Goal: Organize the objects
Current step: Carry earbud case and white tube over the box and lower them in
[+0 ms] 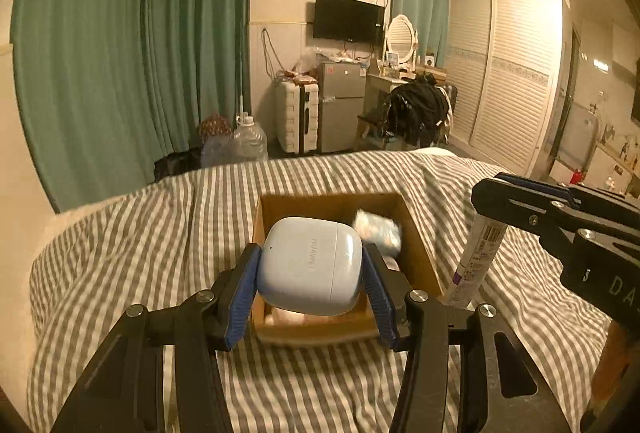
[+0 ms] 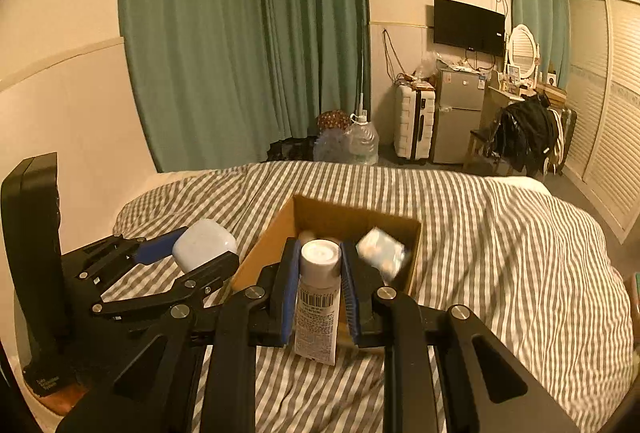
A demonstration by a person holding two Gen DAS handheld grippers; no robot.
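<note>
Pale blue plastic, glossy: an earbud case (image 1: 310,265) pinched between the blue pads (image 1: 240,303) of the left gripper (image 1: 310,297), held clear above the near half of the cardboard box (image 1: 420,253). Jaws half spread, pressed on the case's two sides, lettered face turned up. Pointing forward and slanted down toward the box.

Just right of that, a white tube (image 2: 318,297) clamped in the right gripper (image 2: 320,293), cap away from the camera, barcode label facing up, crimped end hanging back toward the near rim of the box. Jaws narrow, tight on the tube's flanks, also angled down at the box.

Inside the box, at its far right corner, a small pale blue packet (image 2: 380,253), blurred; other contents beneath too hidden to name.

Under the box, a grey-and-white striped bedspread (image 1: 140,233). Beyond the box, green curtains (image 2: 248,33).
</note>
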